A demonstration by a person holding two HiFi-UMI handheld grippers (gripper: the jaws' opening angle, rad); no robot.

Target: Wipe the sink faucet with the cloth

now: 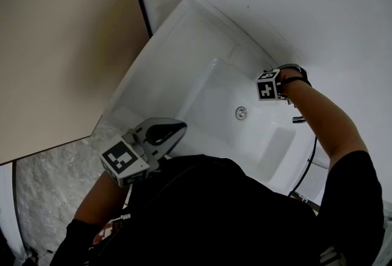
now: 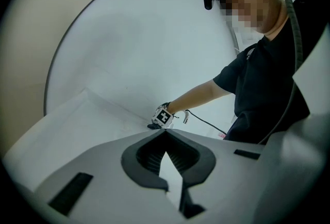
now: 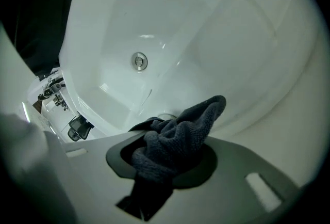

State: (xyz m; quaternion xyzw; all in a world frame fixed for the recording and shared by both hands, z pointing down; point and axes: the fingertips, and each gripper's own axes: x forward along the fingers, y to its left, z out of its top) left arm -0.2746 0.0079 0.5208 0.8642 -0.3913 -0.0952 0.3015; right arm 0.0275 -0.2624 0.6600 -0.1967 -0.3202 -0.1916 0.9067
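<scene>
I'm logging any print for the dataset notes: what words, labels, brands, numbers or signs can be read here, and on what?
None: no readable text in any view.
left cube, right cube: black-and-white square markers, patterns only, no letters.
sink, cloth: no print visible.

No legible text, brand, number or sign in any view. The left marker cube (image 1: 124, 162), at the near-left corner of the sink (image 1: 184, 19), and the right marker cube (image 1: 268, 86), at its right edge, carry square patterns only.

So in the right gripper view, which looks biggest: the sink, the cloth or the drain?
1. sink: fills most of the view.
2. cloth: it is right by the camera, so it looks extra big.
3. drain: smallest.
</scene>
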